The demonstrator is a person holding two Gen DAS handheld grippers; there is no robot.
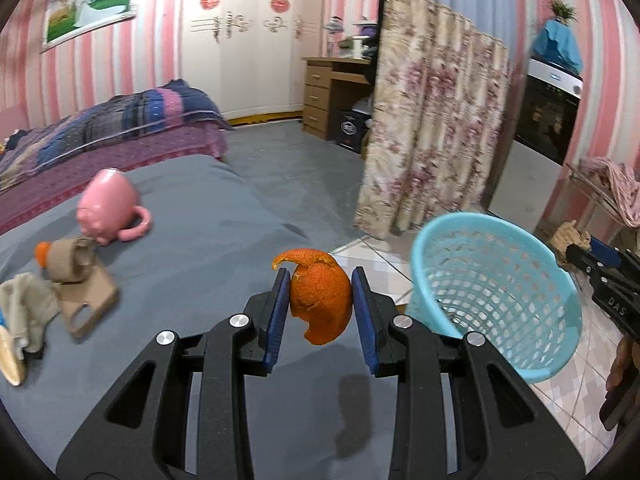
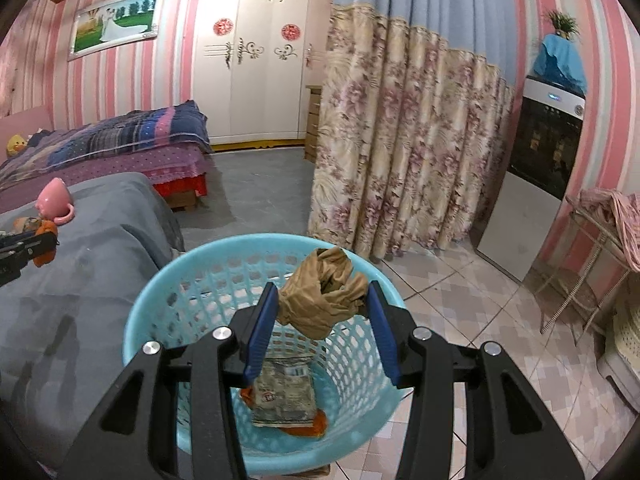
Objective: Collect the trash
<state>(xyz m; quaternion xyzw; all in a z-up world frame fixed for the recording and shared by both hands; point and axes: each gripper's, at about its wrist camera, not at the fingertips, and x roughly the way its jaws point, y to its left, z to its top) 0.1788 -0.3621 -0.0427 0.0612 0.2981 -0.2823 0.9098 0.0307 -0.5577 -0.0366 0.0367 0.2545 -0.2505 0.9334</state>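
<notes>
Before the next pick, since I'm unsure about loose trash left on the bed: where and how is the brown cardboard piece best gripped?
The cardboard piece lies flat on the grey bed, with a crumpled roll on its far end. Probably grip that raised roll, coming from above with a hand-held gripper: the flat part offers no edge to pinch, and a beige cloth crowds its left side.

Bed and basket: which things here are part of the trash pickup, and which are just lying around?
Part of the job:
orange peel
crumpled brown paper
blue basket
wrapper in basket

Just lying about:
pink mug
phone case
beige cloth
</notes>
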